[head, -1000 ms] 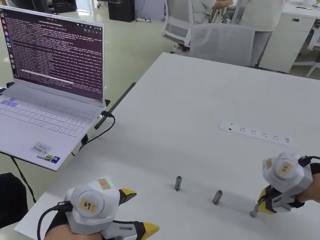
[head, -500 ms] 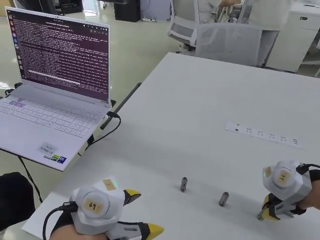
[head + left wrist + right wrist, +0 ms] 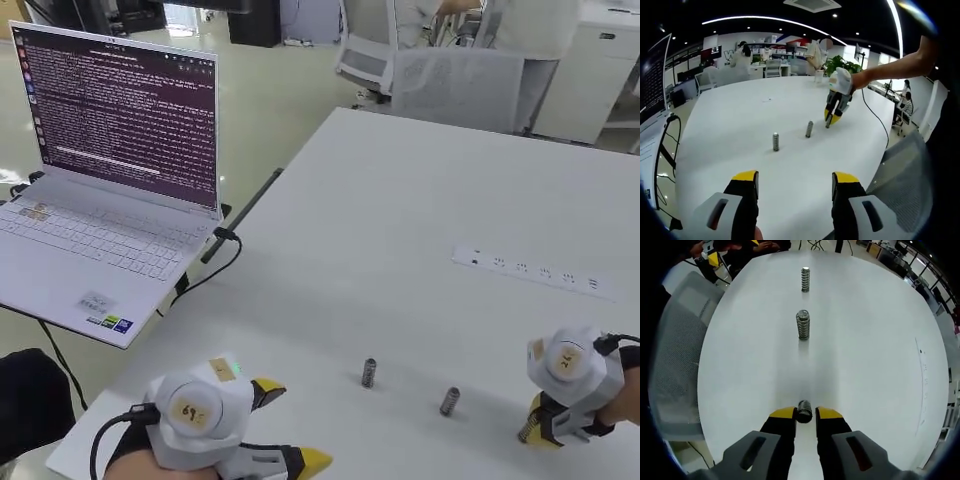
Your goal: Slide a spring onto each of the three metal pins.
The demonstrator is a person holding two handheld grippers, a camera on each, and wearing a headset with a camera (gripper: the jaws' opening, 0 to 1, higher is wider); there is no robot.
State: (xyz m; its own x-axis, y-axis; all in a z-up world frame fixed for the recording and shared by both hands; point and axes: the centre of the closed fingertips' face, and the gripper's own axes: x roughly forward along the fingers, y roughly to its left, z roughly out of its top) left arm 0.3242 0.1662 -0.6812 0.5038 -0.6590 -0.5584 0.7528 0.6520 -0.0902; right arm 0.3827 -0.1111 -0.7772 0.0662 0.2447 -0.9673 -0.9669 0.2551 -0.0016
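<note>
Two springs stand upright on the white table point(image 3: 400, 230), each around a metal pin: one point(image 3: 369, 373) point(image 3: 775, 141) point(image 3: 805, 279) further left, one point(image 3: 450, 401) point(image 3: 809, 129) point(image 3: 803, 324) in the middle. A third spring point(image 3: 527, 428) point(image 3: 829, 121) point(image 3: 804, 411) sits at the right end of the row, its lower end at the tabletop. My right gripper point(image 3: 532, 432) point(image 3: 805, 415) point(image 3: 832, 116) is shut on it from above. At the near left table edge my left gripper point(image 3: 290, 425) point(image 3: 795, 179) is open and holds nothing.
An open laptop point(image 3: 110, 180) stands off the table's left side, with a black cable point(image 3: 205, 262) at that edge. A white power strip point(image 3: 535, 272) lies at the right middle. A mesh chair point(image 3: 455, 85) and people are beyond the far edge.
The right gripper has brought its spring from a tilt to nearly upright, close to the table. The left gripper has stayed put. The head camera has shifted slightly.
</note>
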